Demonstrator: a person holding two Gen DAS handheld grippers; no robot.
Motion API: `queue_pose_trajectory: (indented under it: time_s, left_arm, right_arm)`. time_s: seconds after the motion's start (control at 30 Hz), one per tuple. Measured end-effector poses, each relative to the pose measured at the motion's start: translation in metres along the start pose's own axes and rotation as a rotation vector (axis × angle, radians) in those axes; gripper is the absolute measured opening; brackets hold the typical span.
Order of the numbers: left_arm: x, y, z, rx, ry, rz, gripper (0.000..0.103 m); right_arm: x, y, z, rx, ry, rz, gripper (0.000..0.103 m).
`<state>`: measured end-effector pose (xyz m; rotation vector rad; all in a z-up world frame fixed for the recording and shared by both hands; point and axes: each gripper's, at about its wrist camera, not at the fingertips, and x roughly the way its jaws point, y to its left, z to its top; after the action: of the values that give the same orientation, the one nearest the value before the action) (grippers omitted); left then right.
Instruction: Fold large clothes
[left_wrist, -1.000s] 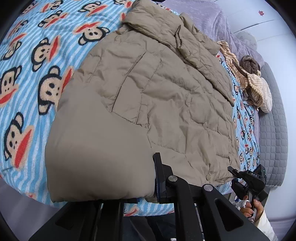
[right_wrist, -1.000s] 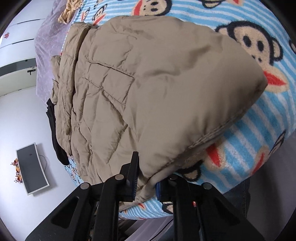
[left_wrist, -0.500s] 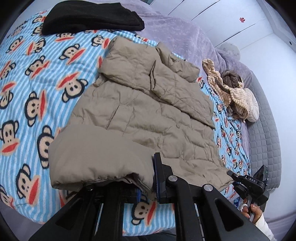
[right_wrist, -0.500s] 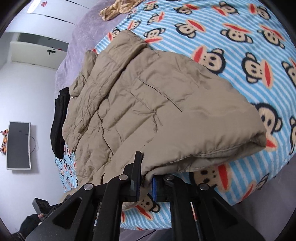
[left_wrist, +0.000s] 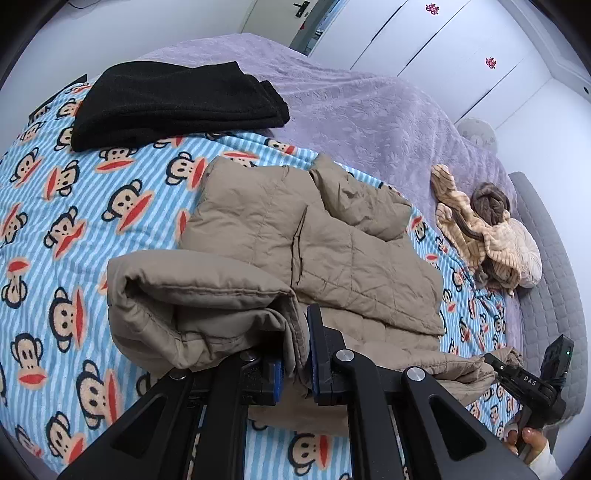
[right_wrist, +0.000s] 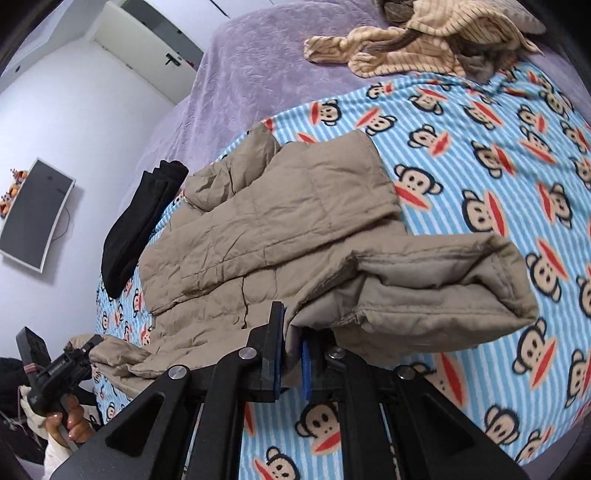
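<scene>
Tan padded jacket (left_wrist: 306, 258) spread over a monkey-print blanket (left_wrist: 74, 206) on the bed, near hem lifted clear of the blanket and bunched into thick rolls at both corners. Underside of the raised hem hidden; sleeves hard to tell apart among the folds; far collar end crumpled. Left gripper (left_wrist: 295, 354) clamped tight on one hem corner, cloth pinched between the blue-lined pads, angled steeply down toward the bed. Right gripper (right_wrist: 291, 354) likewise closed on the other hem corner, fabric squeezed between the jaws, also tilted downward. Seen small at the edge of each opposite view, held by a hand (right_wrist: 68, 424) with a pale sleeve, mostly cut off by the frame. Beyond the jacket: folded black garment (left_wrist: 173, 103) on the blanket's far side, purple bedspread (left_wrist: 369, 118), heap of striped beige clothes (left_wrist: 491, 240) near the grey bed edge, partly jumbled and hard to sort out.
</scene>
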<state>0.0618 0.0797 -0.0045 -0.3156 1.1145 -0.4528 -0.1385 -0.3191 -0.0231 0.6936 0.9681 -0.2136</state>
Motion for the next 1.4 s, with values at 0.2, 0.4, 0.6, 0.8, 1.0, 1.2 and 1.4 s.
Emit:
queue_pose_trajectory:
  time_s: [0.2, 0.4, 0.6, 0.8, 1.0, 1.2, 1.4]
  left_arm:
    - [0.022, -0.010, 0.030, 0.014, -0.054, 0.035, 0.012]
    - [0.062, -0.017, 0.069, 0.054, -0.066, 0.062, 0.012]
    - [0.101, -0.029, 0.110, 0.111, -0.079, 0.093, 0.012]
    - [0.154, -0.027, 0.138, 0.129, -0.071, 0.154, 0.012]
    - [0.214, -0.012, 0.148, 0.114, -0.047, 0.206, 0.012]
    - [0.257, -0.007, 0.148, 0.154, -0.031, 0.249, 0.012]
    - [0.275, -0.005, 0.154, 0.147, -0.014, 0.261, 0.013]
  right_arm:
    - [0.024, 0.008, 0.043, -0.102, -0.001, -0.005, 0.009]
    - [0.056, 0.019, 0.083, -0.189, -0.026, -0.032, 0.009]
    - [0.089, 0.031, 0.123, -0.224, -0.072, -0.060, 0.009]
    - [0.126, 0.038, 0.164, -0.233, -0.087, -0.100, 0.009]
    - [0.180, 0.036, 0.184, -0.232, -0.063, -0.141, 0.009]
    - [0.233, 0.020, 0.190, -0.220, -0.022, -0.172, 0.009]
    - [0.266, 0.009, 0.197, -0.183, 0.001, -0.172, 0.009]
